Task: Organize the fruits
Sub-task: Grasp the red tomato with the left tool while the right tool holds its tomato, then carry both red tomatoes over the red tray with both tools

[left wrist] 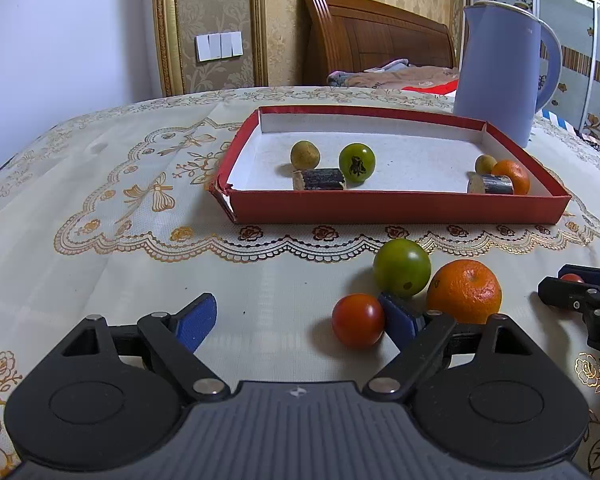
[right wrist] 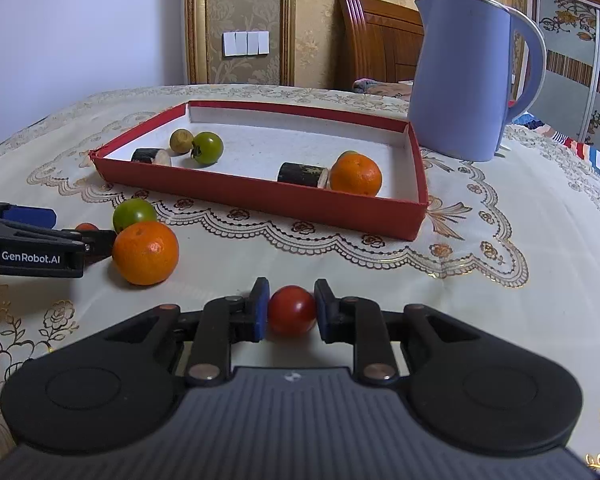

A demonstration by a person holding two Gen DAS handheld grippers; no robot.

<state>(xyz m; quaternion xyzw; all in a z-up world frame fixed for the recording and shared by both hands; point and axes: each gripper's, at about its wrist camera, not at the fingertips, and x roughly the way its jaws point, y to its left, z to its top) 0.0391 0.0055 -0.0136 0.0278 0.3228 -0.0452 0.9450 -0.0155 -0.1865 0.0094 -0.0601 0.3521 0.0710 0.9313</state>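
My right gripper (right wrist: 291, 307) is shut on a small red tomato (right wrist: 292, 312) that rests on the tablecloth; both blue pads press its sides. It also shows at the right edge of the left wrist view as the right gripper (left wrist: 580, 292). My left gripper (left wrist: 300, 320) stands open on the cloth. A second red tomato (left wrist: 358, 320) lies between its fingers, close to the right pad (left wrist: 398, 316). Just beyond are a green tomato (left wrist: 402, 266) and an orange (left wrist: 464, 292). The red box (left wrist: 380, 204) behind holds a green tomato, an orange, two small brownish fruits and two dark cane pieces.
A lilac kettle (left wrist: 500, 76) stands behind the box's far right corner. The table carries a cream cloth with gold lace patterns (right wrist: 480, 252). In the right wrist view the left gripper (right wrist: 66, 227) reaches in from the left edge, beside the orange (right wrist: 146, 252).
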